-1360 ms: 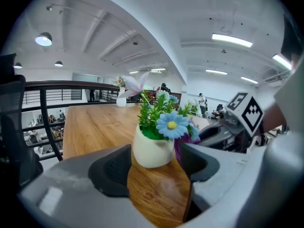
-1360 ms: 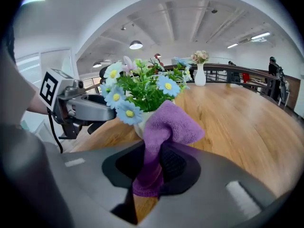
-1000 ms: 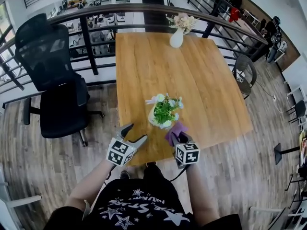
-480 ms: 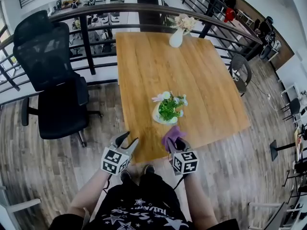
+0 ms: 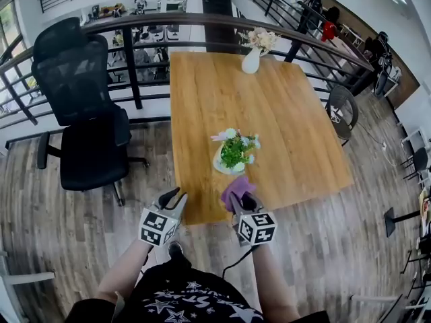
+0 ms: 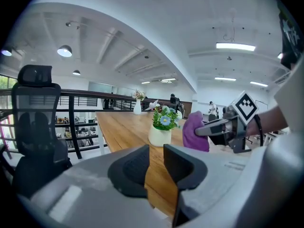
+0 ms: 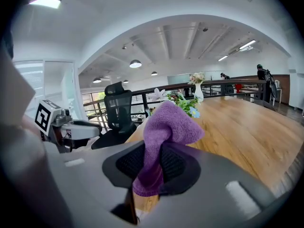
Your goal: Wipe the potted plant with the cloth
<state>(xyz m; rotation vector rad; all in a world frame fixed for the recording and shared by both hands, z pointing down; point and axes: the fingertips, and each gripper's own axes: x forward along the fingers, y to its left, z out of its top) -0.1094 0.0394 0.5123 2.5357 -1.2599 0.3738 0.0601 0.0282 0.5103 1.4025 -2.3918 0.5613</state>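
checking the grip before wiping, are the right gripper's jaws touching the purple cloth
Touching. The right gripper view shows the right gripper shut on the cloth, which is pinched between both jaws.

This is an office, and I stand on an upper gallery of it. A black mesh swivel chair [image 5: 84, 120] stands left of my long wooden tabletop [image 5: 283, 113]. Beyond the black metal railing [image 5: 135, 25] at the far edge I look down on desks [image 5: 151, 4] on a lower level. The floor [image 5: 60, 227] is wood plank. Round lamps [image 6: 65, 50] and strip lights [image 6: 235, 46] are fixed to the white ceiling.
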